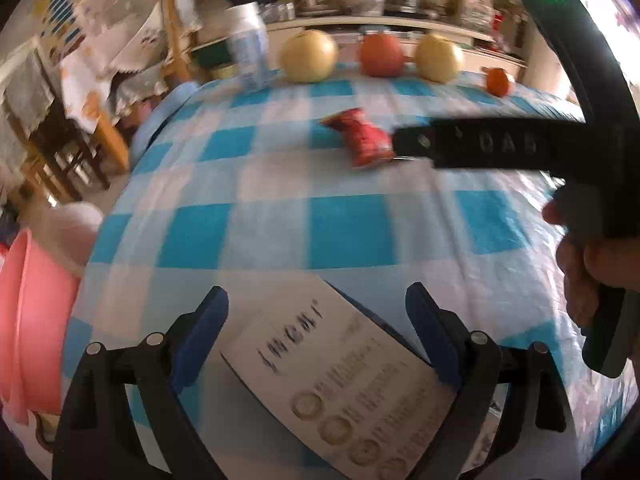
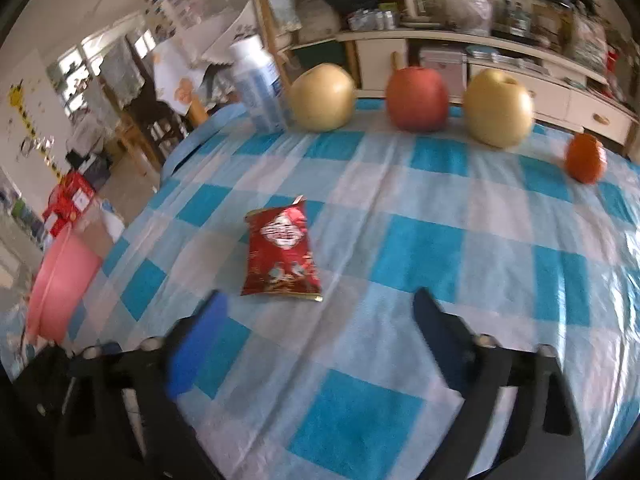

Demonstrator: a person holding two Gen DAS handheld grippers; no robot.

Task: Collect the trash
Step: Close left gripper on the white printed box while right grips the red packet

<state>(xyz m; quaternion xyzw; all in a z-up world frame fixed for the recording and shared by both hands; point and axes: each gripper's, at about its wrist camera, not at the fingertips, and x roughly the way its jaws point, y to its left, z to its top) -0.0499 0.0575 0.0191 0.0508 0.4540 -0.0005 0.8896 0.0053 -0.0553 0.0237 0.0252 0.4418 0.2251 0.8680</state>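
Red snack wrapper on the checked tabletop, both grippers spread and empty.

The red snack wrapper [image 2: 282, 258] lies flat mid-tabletop [image 2: 420, 248], just ahead of the right gripper [image 2: 320, 312], whose jaws stand apart, touching nothing. The left gripper [image 1: 316, 312], jaws also spread, straddles a white printed card [image 1: 340, 376] without pressing it. Two yellow pears [image 2: 322, 98], a red apple [image 2: 418, 98] and a bottle [image 2: 260, 84] line the far edge; a pink basin [image 2: 60, 284] sits beyond the left edge.

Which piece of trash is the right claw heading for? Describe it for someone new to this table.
On the blue-and-white checked tablecloth, look nearer than the back row of fruit. The red snack packet lies flat, alone mid-table, ahead of the open right claw. It is the only flat, printed foil item; its neighbours are round.
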